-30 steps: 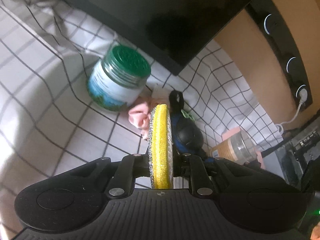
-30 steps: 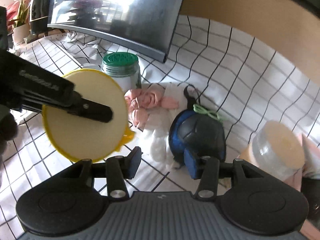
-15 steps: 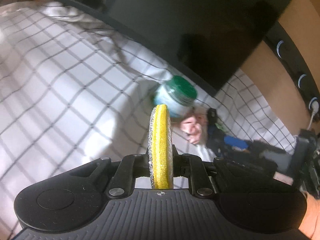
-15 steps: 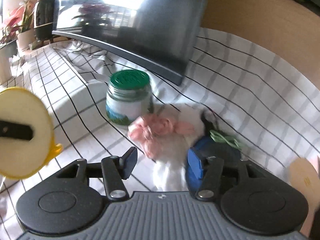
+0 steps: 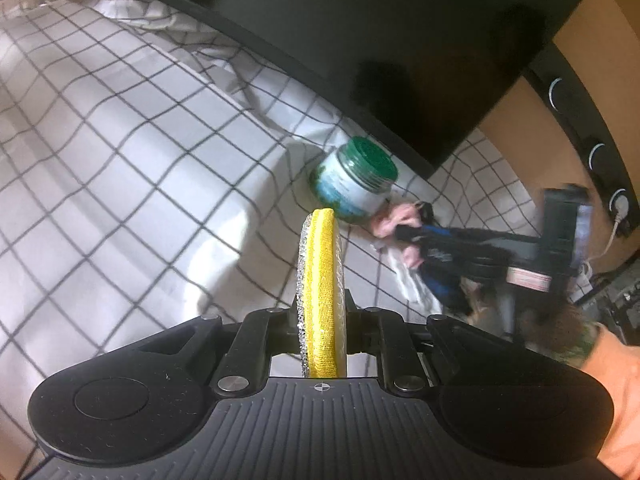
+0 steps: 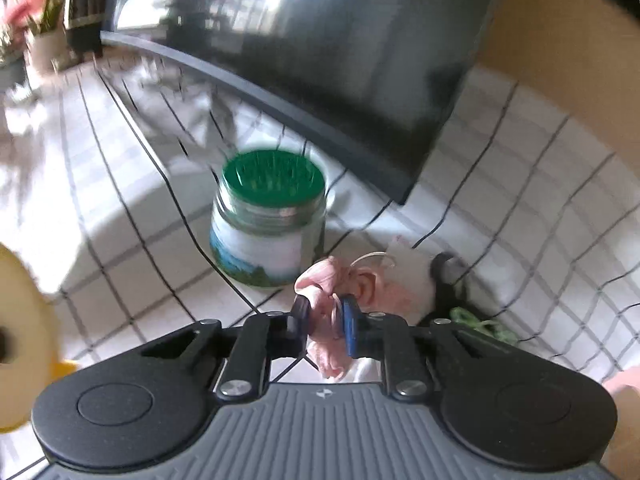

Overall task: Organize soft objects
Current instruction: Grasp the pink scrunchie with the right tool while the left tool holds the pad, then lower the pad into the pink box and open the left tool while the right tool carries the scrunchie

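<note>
My left gripper point(image 5: 320, 312) is shut on a round yellow sponge pad point(image 5: 320, 280) with a silver mesh side, held edge-on above the checked cloth. The pad also shows at the left edge of the right wrist view point(image 6: 20, 320). My right gripper point(image 6: 325, 320) is shut on a crumpled pink cloth point(image 6: 328, 312) just in front of the green-lidded jar point(image 6: 268, 224). In the left wrist view the right gripper point(image 5: 408, 236) shows blurred at the pink cloth point(image 5: 396, 218) beside the jar point(image 5: 352, 180). A white cloth point(image 5: 412, 284) lies under it.
A white tablecloth with black grid lines point(image 5: 120, 160) covers the surface. A large dark monitor point(image 5: 380, 40) stands behind the jar. A dark round pouch with a green cord point(image 6: 476, 320) lies right of the pink cloth. A power strip point(image 5: 592, 152) is on the far wall.
My left gripper has pulled back to the left with the sponge pad. My right gripper has moved in toward the jar and shut on the pink cloth.
</note>
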Tool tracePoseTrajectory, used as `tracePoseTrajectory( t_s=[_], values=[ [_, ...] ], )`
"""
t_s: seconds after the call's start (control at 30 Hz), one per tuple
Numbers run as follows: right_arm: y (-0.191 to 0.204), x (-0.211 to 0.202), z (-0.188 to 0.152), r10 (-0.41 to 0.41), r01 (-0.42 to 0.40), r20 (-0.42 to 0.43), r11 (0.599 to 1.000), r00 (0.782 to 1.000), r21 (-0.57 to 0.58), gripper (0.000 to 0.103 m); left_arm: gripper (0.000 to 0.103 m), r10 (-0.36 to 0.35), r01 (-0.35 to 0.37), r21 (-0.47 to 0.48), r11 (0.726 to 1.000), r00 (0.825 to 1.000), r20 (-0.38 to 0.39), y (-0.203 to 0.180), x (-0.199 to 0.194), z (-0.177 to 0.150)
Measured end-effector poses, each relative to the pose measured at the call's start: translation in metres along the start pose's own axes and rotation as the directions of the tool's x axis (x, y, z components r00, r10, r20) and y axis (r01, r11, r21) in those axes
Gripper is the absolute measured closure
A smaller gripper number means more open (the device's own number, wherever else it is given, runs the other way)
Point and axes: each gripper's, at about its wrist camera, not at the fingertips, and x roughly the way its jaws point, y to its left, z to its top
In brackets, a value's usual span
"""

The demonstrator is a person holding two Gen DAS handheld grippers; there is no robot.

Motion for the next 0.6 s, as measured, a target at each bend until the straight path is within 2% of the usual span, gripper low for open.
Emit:
tracePoseTrajectory(
  t_s=[0.2, 0.33, 0.47, 0.6],
  values=[
    [-0.017, -0.097, -0.019, 0.029, -0.033, 0.11, 0.999, 0.994, 0.036, 0.088, 0.085, -0.078, 0.081, 0.066, 0.994, 0.996, -0.049, -0.034, 0.015, -0.003],
    [-0.028, -0.143, -0.052, 0.002, -0.009, 0.109, 0.998, 0.994, 0.068, 0.088, 0.085, -0.143, 0.156, 0.113, 0.981, 0.984, -0.109, -0.067, 0.027, -0.016],
    [-0.045, -0.175, -0.099, -0.079, 0.072, 0.054, 0.99, 0.995, 0.12, 0.088, 0.085, -0.201, 0.236, 0.167, 0.957, 0.958, -0.205, -0.101, 0.043, -0.037],
    [-0.067, -0.201, -0.146, -0.15, 0.151, -0.02, 0.964, 0.989, 0.22, 0.088, 0.085, -0.245, 0.32, 0.215, 0.923, 0.917, -0.315, -0.14, 0.061, -0.058]
  ],
)
